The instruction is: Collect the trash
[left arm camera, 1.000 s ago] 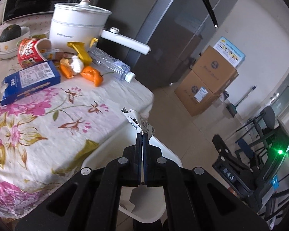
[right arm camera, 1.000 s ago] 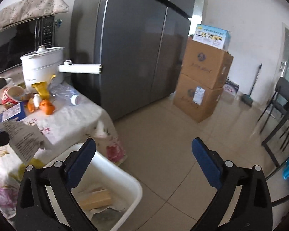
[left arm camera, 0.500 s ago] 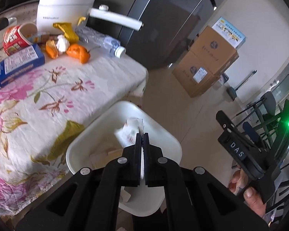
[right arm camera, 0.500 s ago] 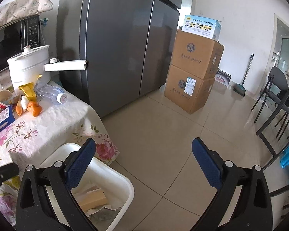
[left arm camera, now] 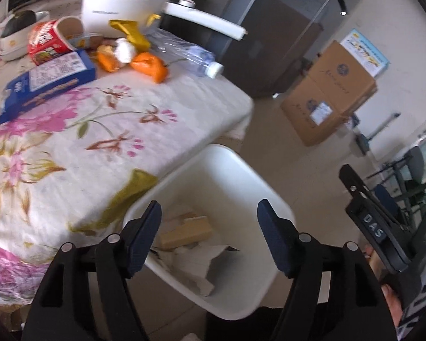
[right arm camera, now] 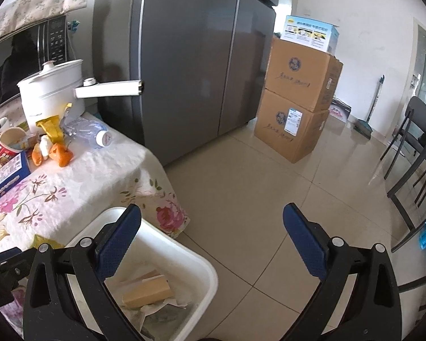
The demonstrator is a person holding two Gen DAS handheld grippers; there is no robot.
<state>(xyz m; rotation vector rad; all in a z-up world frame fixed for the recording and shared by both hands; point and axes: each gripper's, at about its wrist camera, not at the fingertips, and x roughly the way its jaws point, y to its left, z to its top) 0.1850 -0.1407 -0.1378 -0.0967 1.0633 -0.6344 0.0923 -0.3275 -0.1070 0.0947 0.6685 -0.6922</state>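
Observation:
My left gripper is open and empty above the white trash bin, which stands on the floor beside the table. Paper scraps and a tan box lie in the bin. My right gripper is open and empty over the floor, right of the bin. On the flowered tablecloth lie a blue box, a red cup, orange peels, a yellow wrapper and a crushed plastic bottle.
A white electric pot with a long handle stands at the table's back. A grey refrigerator is behind it. Stacked cardboard boxes stand on the tiled floor, and black chairs at the right.
My left gripper was shut on a paper scrap, moved over the bin, then opened; the paper now lies in the bin. My right gripper stayed open and drifted slightly.

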